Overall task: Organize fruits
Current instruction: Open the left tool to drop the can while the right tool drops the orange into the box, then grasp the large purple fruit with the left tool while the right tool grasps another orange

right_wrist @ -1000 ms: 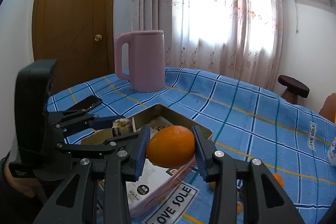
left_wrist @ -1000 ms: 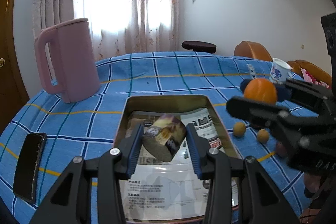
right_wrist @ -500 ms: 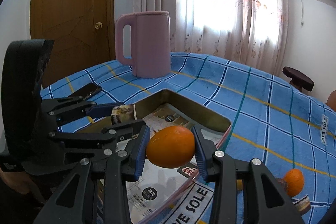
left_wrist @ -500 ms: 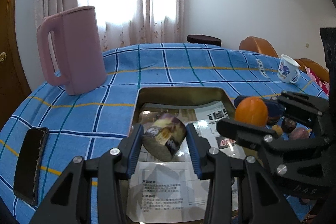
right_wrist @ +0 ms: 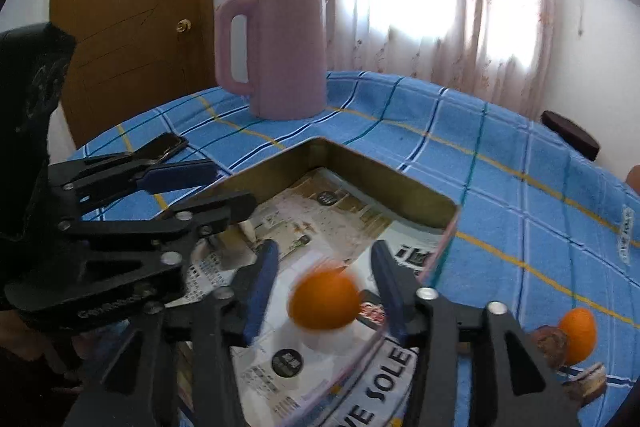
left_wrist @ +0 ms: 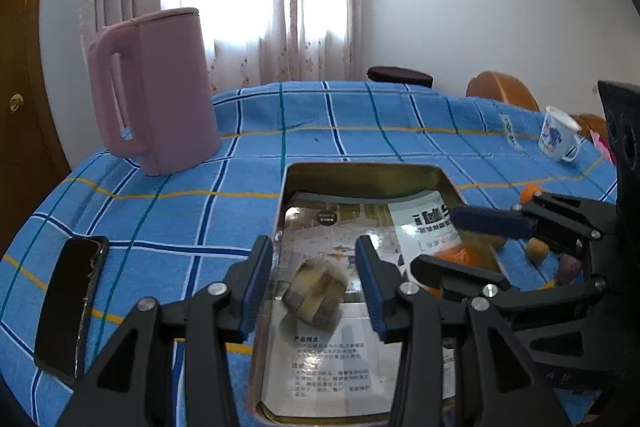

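Note:
A metal tray (left_wrist: 366, 171) lined with printed paper sits on the blue checked tablecloth; it also shows in the right wrist view (right_wrist: 400, 195). My left gripper (left_wrist: 314, 277) is open, and a brown wrapped item (left_wrist: 316, 295) is blurred between its fingers, free over the tray floor. My right gripper (right_wrist: 324, 283) is open, and an orange (right_wrist: 325, 301) is blurred between its fingers, free above the tray. The right gripper shows in the left wrist view (left_wrist: 460, 239) over the tray's right side.
A pink jug (left_wrist: 156, 91) stands at the back left of the tray. A black phone (left_wrist: 70, 303) lies left of the tray. A white cup (left_wrist: 556, 139) stands at the far right. A small orange (right_wrist: 578, 335) and brown fruits (right_wrist: 548, 345) lie right of the tray.
Both grippers have lowered toward the tray and opened. The brown wrapped item has left the left gripper and the orange has left the right gripper; both are dropping into the tray.

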A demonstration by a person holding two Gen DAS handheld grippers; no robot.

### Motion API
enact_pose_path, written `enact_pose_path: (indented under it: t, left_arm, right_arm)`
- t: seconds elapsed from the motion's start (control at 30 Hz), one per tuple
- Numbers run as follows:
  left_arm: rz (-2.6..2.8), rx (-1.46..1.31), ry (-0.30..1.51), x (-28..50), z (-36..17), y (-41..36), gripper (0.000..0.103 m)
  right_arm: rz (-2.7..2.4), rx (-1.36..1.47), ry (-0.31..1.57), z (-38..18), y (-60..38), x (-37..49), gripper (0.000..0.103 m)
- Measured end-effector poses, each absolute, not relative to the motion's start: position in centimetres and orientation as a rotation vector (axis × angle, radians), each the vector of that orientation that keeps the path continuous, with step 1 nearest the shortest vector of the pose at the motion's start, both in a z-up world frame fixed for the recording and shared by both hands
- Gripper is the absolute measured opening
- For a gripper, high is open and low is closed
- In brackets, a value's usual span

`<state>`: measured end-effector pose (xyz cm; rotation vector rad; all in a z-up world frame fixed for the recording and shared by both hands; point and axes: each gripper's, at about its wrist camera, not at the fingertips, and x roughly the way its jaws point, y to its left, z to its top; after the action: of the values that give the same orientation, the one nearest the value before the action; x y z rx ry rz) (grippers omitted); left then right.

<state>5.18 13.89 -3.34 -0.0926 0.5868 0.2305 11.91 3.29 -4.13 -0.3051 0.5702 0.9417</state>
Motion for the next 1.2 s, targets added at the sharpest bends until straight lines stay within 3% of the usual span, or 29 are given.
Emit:
enact_pose_path:
  t: [0.1,0.2,0.4,0.6,0.93,1.07,1.2]
  left_arm:
    - [0.223,-0.111,0.536,4.1,-2.3,13.4,0.074]
    - [0.180,-0.099,0.478,3.0,-1.0,11.3,0.086]
    - [0.029,-0.052,0.473,3.3,-0.3,5.3,0.093]
    - [-0.101,0.016,0.533,5.7,-1.5,-1.2,0.093]
    - [-0.198,0.082,0.663,8.8,-4.3,-6.9,0.090]
    - [-0.217,0.074,0.712,9.8,-5.0,-7.2,0.081]
    - [-0.244,0.054,0.751,10.5,-5.5,-7.4,0.063]
  right_arm:
    - [0.925,-0.300,0.543,-3.1,1.0,11.0,0.057]
    - [0.872,-0.321,0.496,-2.2,-2.6,9.5,0.058]
    - [0.711,-0.277,0.473,-2.4,-12.1,7.9,0.065]
    - [0.497,-0.245,0.504,-4.6,-19.8,8.0,0.065]
    - [0.466,-0.163,0.559,-6.8,-22.9,9.5,0.065]
    - [0.477,-0.179,0.586,-7.6,-22.3,9.9,0.065]
    - [0.486,-0.183,0.614,-8.1,-22.3,10.3,0.063]
